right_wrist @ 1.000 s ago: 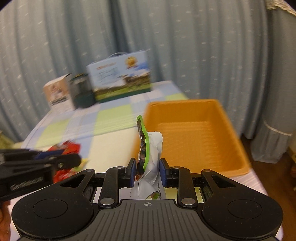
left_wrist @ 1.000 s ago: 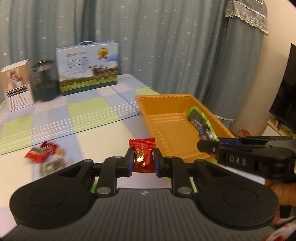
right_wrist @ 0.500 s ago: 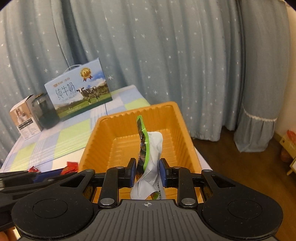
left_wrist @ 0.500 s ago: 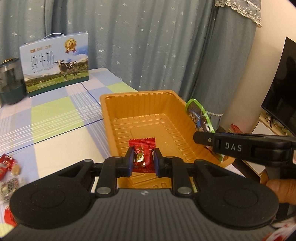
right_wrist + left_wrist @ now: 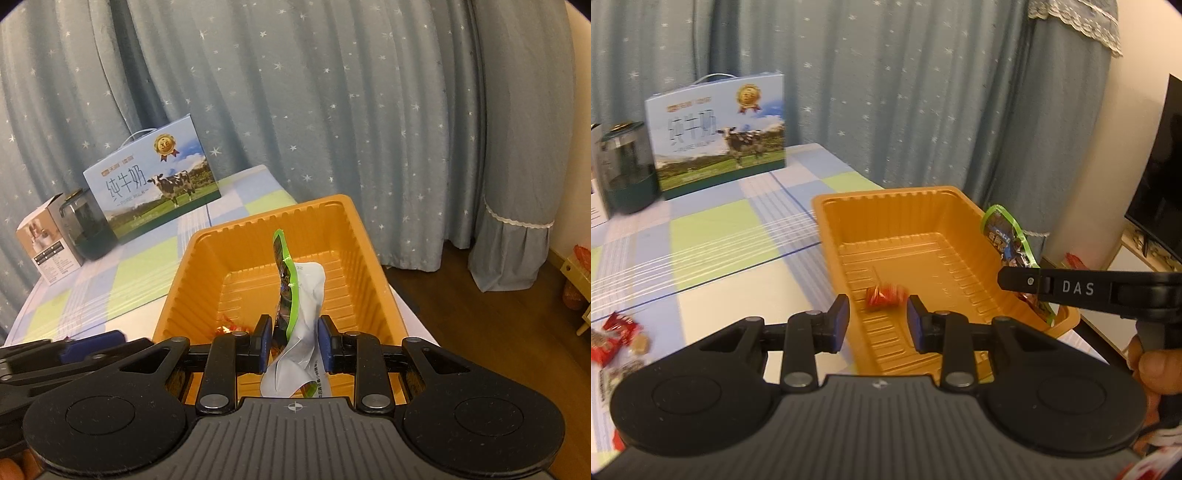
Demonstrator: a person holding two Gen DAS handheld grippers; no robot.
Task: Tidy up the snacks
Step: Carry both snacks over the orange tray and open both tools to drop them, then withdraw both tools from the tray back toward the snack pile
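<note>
An orange tray [image 5: 886, 199] stands on the checked tablecloth; it also shows in the right wrist view [image 5: 258, 225]. My left gripper [image 5: 878, 320] is open over the tray's near end. A small red candy [image 5: 884, 295] is blurred just beyond its fingers, inside the tray; it also shows in the right wrist view [image 5: 231, 325]. My right gripper [image 5: 293, 345] hangs over the tray with its jaws parted, a green-edged snack packet [image 5: 295, 295] standing loosely between them. That packet [image 5: 1006, 236] shows at the tray's right rim in the left wrist view.
A milk carton box [image 5: 718, 134], a dark jar [image 5: 624, 166] and a small white box [image 5: 48, 240] stand at the table's far side. Several loose red candies [image 5: 613, 336] lie at the left. A dark TV [image 5: 1160, 177] stands right, past the table edge.
My left gripper opened and let go of the red candy, which dropped into the tray. My right gripper's jaws widened around the packet over the tray.
</note>
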